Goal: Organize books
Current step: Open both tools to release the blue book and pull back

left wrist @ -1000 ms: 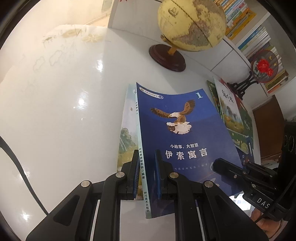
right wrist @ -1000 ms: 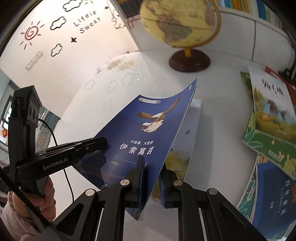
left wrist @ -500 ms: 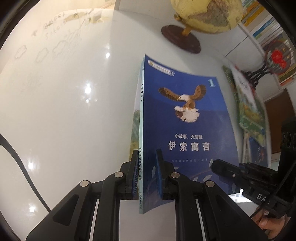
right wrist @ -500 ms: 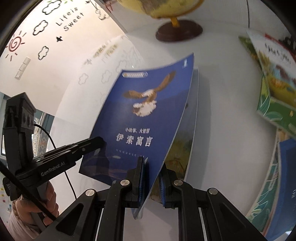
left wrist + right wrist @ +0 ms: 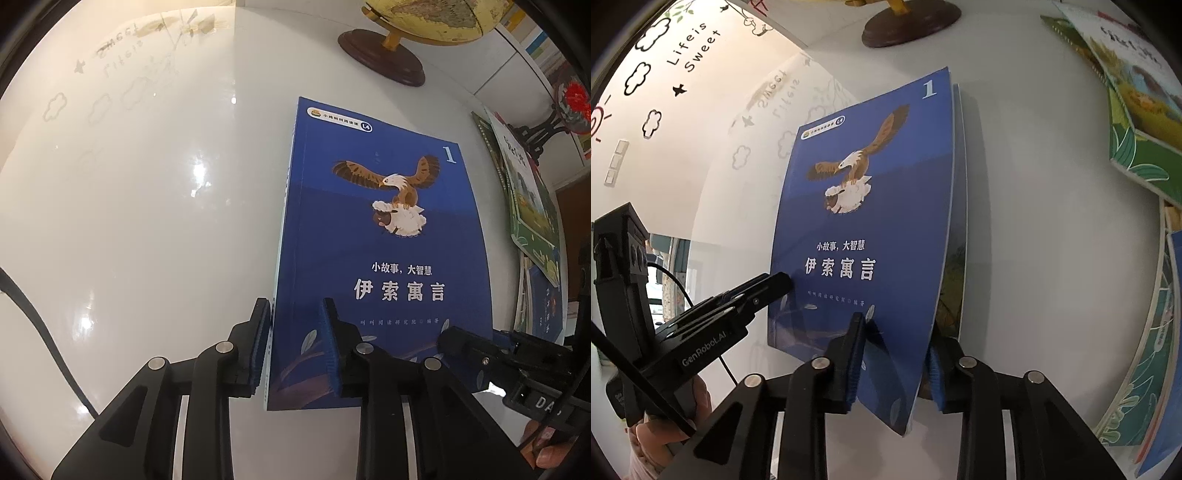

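Every place here is given from the blue book (image 5: pixel 384 236), the one with an eagle and the number 1 on its cover.

Far to its left, the wall carries the words "Life is Sweet" (image 5: pixel 694 48), and these are mirrored in the glossy white table (image 5: pixel 147 221). One black cable (image 5: pixel 37 332) crosses the table on that side.

At the near left corner of the book is the left gripper (image 5: pixel 293 302), held by a hand (image 5: pixel 665 424). Its two fingers stand moderately apart with the spine edge of the book between them. One pad is at the spine side and the other lies over the cover, so they do not pinch it.

The blue book lies face up on one other book (image 5: pixel 956 258), of which only a strip with a landscape picture shows along the right edge. Behind the blue book stands one globe (image 5: pixel 380 55) on a dark round foot.

At the near right corner is the right gripper (image 5: pixel 895 332). Its claw is wide, and the curved corner of the cover passes loosely between the two fingers.

To the right of the book lies a pile of at least two picture books (image 5: pixel 1137 110), the top one green-bordered. Nearer the camera are at least two more books (image 5: pixel 1145 350). Far right, behind them, stands one red ornament on a black stand (image 5: pixel 576 96).
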`<state>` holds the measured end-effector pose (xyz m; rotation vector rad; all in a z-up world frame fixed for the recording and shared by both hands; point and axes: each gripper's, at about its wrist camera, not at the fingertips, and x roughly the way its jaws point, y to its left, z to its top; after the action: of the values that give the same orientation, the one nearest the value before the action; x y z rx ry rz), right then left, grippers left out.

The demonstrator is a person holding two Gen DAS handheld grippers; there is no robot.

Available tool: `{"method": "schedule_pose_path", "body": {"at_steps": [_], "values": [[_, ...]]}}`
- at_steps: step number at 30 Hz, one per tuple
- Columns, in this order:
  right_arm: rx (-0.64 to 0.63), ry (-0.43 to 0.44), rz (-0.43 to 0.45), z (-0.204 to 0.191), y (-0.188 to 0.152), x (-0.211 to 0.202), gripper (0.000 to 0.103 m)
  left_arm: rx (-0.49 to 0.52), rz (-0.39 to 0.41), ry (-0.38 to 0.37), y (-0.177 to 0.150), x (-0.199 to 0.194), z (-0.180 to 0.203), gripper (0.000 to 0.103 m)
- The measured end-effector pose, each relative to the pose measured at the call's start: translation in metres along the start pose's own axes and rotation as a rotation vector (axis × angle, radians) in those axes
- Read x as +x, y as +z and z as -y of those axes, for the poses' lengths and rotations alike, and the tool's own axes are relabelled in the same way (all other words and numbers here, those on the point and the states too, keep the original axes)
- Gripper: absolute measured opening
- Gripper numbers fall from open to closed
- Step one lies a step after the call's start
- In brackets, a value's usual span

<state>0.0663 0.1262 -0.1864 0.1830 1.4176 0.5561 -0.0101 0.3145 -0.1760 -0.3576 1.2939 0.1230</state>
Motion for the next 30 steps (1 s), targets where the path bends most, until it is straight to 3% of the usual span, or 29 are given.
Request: {"method": "schedule_pose_path", "body": {"at_steps": [4, 9, 12, 14, 16, 24, 30], "values": [[0.018, 0.040, 0.001, 0.006, -0.006, -0.005, 0.050, 0.000, -0.007, 0.021, 0.004, -0.003, -0.001, 0.025], [0.056, 0.024, 0.027, 0.017, -0.013, -0.016, 0.051, 0.006, -0.026, 0.016, 0.011, -0.007, 0.006, 0.030], [0.081, 0.032, 0.065, 0.024, -0.015, -0.028, 0.051, 0.027, -0.019, 0.012, 0.016, -0.012, 0.020, 0.044], [0.093, 0.030, 0.102, 0.032, -0.018, -0.041, 0.051, 0.044, -0.002, 0.015, 0.022, -0.017, 0.034, 0.067], [0.098, 0.023, 0.141, 0.038, -0.020, -0.054, 0.051, 0.059, 0.027, 0.007, 0.028, -0.023, 0.046, 0.076], [0.125, -0.007, 0.329, 0.085, -0.025, -0.113, 0.051, 0.138, 0.067, -0.085, 0.059, -0.035, 0.112, 0.076], [0.064, -0.095, 0.605, 0.123, -0.012, -0.179, 0.051, 0.213, 0.086, -0.136, 0.087, -0.028, 0.169, 0.076]]}}
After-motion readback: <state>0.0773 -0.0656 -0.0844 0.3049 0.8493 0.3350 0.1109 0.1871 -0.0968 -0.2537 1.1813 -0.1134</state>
